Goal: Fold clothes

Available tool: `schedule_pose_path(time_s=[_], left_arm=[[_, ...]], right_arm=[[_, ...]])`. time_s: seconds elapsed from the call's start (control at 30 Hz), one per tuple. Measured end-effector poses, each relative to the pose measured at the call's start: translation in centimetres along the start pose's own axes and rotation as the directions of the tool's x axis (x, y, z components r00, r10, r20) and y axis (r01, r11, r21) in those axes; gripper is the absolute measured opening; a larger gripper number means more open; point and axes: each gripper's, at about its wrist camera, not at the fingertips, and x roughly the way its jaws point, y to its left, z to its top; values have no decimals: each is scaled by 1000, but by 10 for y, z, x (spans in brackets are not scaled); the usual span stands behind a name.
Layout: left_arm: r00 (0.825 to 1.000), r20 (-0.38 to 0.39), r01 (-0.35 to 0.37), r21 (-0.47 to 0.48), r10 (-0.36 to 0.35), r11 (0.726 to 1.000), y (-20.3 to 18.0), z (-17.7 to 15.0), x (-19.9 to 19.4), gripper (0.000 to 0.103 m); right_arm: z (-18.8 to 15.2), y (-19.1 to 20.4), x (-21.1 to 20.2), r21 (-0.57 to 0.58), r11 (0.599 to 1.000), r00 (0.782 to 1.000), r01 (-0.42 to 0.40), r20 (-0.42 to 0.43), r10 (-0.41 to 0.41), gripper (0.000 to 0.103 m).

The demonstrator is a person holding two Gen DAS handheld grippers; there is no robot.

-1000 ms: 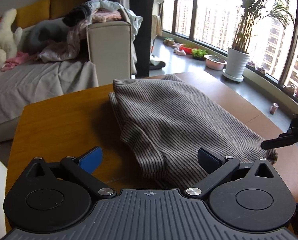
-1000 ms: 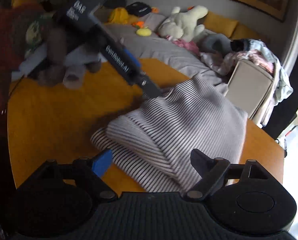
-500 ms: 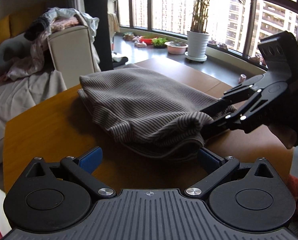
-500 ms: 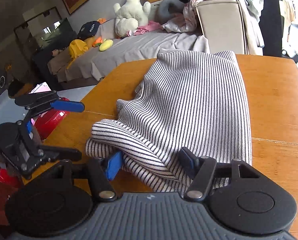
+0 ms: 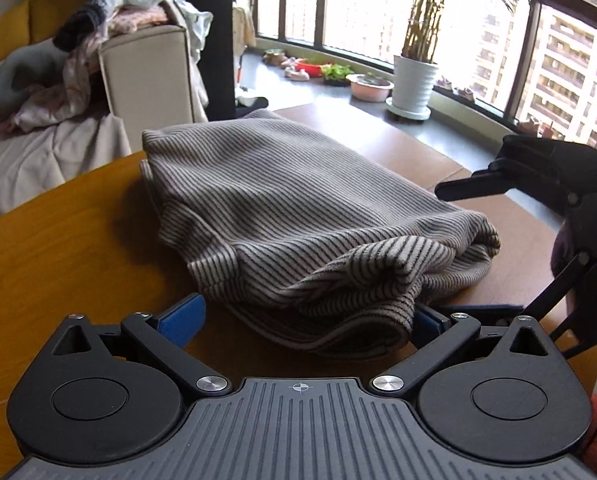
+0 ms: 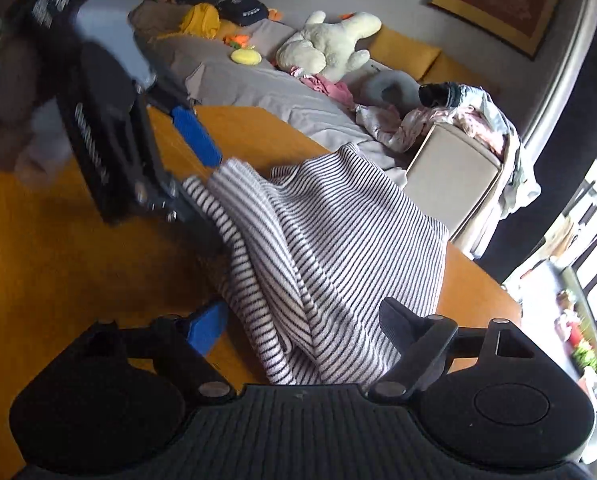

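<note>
- Fingers on your left gripper (image 5: 304,318) are spread wide, with the bunched near edge of the striped knit garment (image 5: 298,216) lying between them; the blue pad (image 5: 180,316) on one side stands just clear of the cloth, while the other fingertip is tucked against the fold.
- Your right gripper (image 6: 302,322) is also spread wide, and the near end of the garment (image 6: 338,264) runs between its fingers without being pinched.
- Seen from the right wrist, your left gripper (image 6: 196,178) sits at the garment's far corner, one blue pad above the cloth and the dark finger below it; that part is blurred.
- Seen from the left wrist, your right gripper (image 5: 538,184) hangs beside the garment's right side, apart from it.
- That garment lies folded in several layers on the wooden table (image 5: 58,264), its near edge rumpled and raised.
- Beyond the table you have a grey-covered sofa (image 6: 258,84) with a white plush toy (image 6: 326,46), and a beige armrest (image 5: 146,68) heaped with loose clothes (image 5: 134,12).
- By the window stands a potted palm (image 5: 414,76).
</note>
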Motion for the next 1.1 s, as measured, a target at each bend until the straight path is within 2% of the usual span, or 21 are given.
schedule_pose_path(time_s=[0.03,0.07,0.13,0.2,0.3,0.4,0.5,0.57,0.7,0.8,0.87,0.97,1.03,1.1], left_arm=[[1000,0,8,-14,-8,1000,1,1,1,103],[1000,0,16,-27,-16,1000,2,1,1,103],[1000,1,20,-40,-20,999,2,1,0,103],[999,21,29,-24,-29,999,1,-1,-12,103],[993,104,69,-55,-63,996,15,5,-40,103],[986,169,13,-103,5,995,35,17,-54,103],[982,175,-56,-85,70,995,43,27,-39,103],[987,147,-62,-51,69,997,42,33,-17,102],[996,90,-7,12,6,1000,32,32,21,100],[997,55,49,40,-51,998,28,22,37,100],[994,40,99,29,-101,995,32,16,42,101],[986,38,162,-10,-161,987,42,12,43,100],[986,31,165,-13,-165,986,50,11,46,99],[986,22,164,-15,-163,986,58,8,49,99]], right_arm=[[1,2,10,-22,1000,1000,17,-14,-17,82],[-1,4,13,-16,999,999,41,12,-41,81],[6,0,19,10,1000,1000,25,-6,-25,43],[12,-3,20,14,1000,1000,19,-10,-18,38],[14,-3,18,-38,999,999,25,-21,-26,36],[11,0,18,-68,998,999,19,-47,-22,34],[12,1,15,-81,997,998,-3,-65,-3,32],[17,-2,3,-78,996,995,-53,-84,46,31],[23,-9,-35,-121,981,981,-154,-138,137,29],[39,-23,-66,-172,972,975,-160,-184,128,27],[60,-38,-80,-202,969,978,-140,-181,103,26],[94,-56,-80,-277,952,985,-131,-144,94,26],[110,-63,-64,-346,927,987,-142,-116,108,26],[123,-71,-30,-364,915,984,-177,-102,149,26]])
